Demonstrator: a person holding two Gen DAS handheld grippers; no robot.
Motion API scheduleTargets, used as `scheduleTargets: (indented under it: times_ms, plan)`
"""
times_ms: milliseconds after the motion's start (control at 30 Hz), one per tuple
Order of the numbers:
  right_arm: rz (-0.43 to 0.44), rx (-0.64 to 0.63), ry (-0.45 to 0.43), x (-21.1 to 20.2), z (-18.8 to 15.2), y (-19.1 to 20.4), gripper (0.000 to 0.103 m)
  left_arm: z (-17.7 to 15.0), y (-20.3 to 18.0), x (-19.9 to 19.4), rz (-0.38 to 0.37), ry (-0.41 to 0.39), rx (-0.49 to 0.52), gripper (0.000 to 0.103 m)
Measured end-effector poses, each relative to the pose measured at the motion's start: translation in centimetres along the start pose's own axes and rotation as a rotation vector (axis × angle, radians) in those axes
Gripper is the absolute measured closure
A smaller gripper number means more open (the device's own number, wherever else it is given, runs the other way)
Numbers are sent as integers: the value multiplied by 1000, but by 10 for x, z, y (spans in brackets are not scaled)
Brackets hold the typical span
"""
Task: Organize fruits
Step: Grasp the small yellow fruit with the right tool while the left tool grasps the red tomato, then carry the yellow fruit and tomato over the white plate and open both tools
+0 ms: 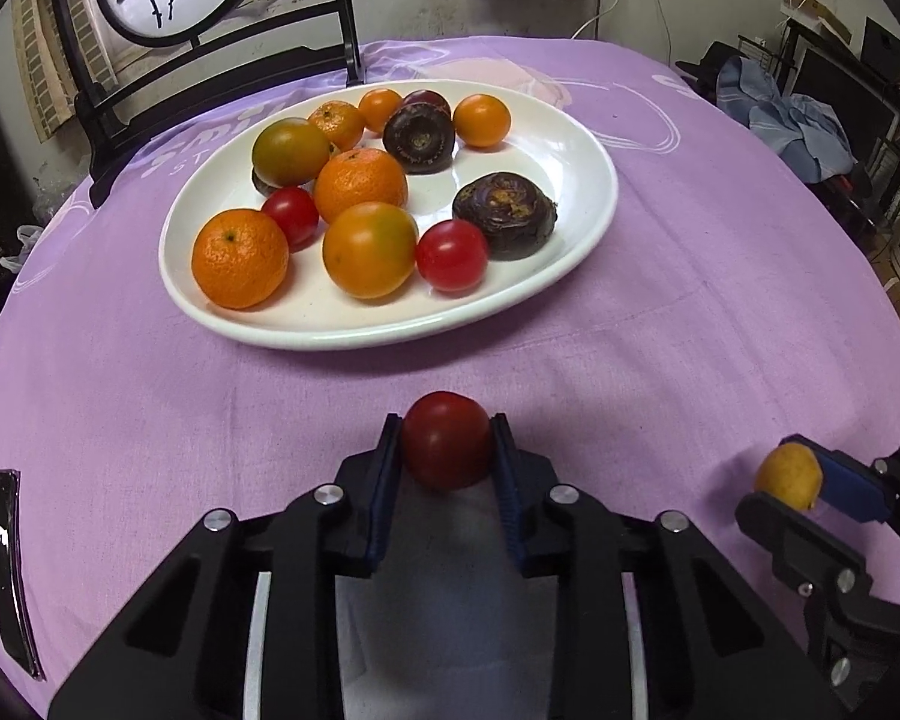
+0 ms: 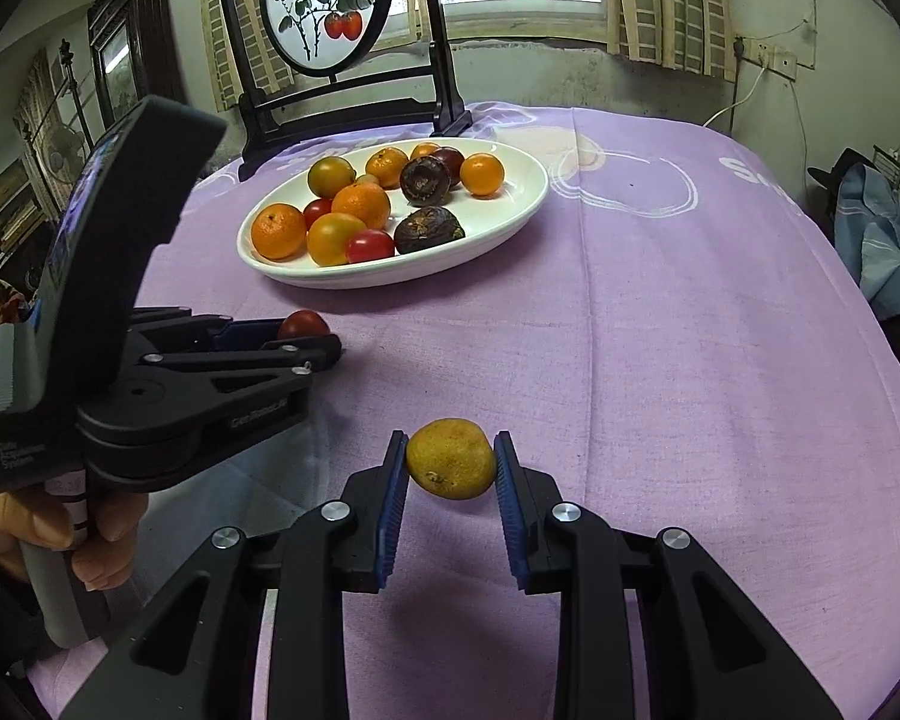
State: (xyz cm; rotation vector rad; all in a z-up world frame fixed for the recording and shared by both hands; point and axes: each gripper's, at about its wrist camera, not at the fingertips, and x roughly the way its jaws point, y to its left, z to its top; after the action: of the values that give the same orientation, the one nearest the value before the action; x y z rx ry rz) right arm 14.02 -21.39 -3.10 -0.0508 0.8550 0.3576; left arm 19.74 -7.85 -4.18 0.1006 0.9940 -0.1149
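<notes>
Seemingly near the end, the white plate [image 1: 576,276] holds most fruit, while the left gripper [image 1: 447,450] clamps a red tomato [image 1: 447,441] and the right gripper [image 2: 451,468] a yellow fruit [image 2: 451,459].

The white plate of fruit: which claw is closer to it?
Left. The left claw, shut on a red tomato, sits just short of the white plate. The right claw, gripping a yellow fruit, sits farther back.
</notes>
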Motion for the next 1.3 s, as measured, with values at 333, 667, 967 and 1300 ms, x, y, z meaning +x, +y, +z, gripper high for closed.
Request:
scheduleTargets:
  times_ms: [333,667,967,1300]
  plan:
    - [35,1,5,3,1,6,74,-19,18,-41,-29,-66,26,74]
    - [105,-8,-41,-13,23,22,74,-16,31,-74,-72,-128,30,75]
    - [95,-69,-132,-20,74,35,74,17,41,-84,-41,-194,39,75]
    - [89,-73,-140,20,119,41,74,67,67,-51,-8,-189,-42,75]
